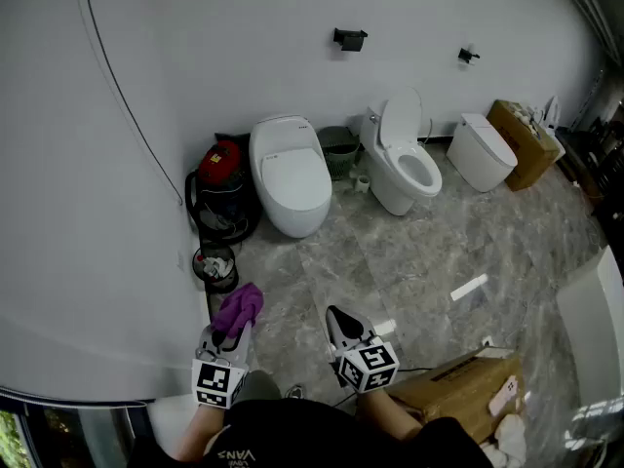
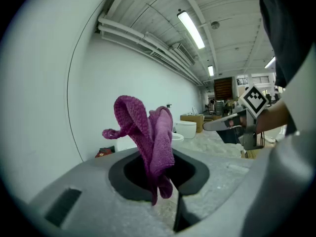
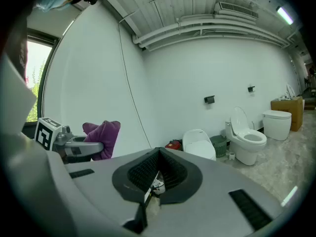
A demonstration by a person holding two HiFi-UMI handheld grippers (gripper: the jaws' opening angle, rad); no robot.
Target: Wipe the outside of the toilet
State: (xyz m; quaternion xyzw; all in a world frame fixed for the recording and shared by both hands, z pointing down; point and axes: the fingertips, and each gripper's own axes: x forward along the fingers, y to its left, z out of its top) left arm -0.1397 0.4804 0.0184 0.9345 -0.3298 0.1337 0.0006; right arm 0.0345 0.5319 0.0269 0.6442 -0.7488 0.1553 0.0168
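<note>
Here, white toilet [image 1: 290,174], lid shut, crumpled purple cloth [image 1: 239,308] in left claw [image 1: 229,337].

A grey marbled floor [image 1: 429,261] meets a white wall [image 1: 244,27]. On the wall, a black fixture [image 1: 349,38] sits at 12 o'clock and a smaller one [image 1: 469,56] at 1 o'clock. A thin black cable [image 1: 117,91] curves down at 10 o'clock. A red-topped dark canister [image 1: 220,164] stands at 11 o'clock, with a grey-green bin [image 1: 338,149] near 12. One cardboard box [image 1: 524,142] lies at 2 o'clock, another [image 1: 466,390] at 5.
</note>
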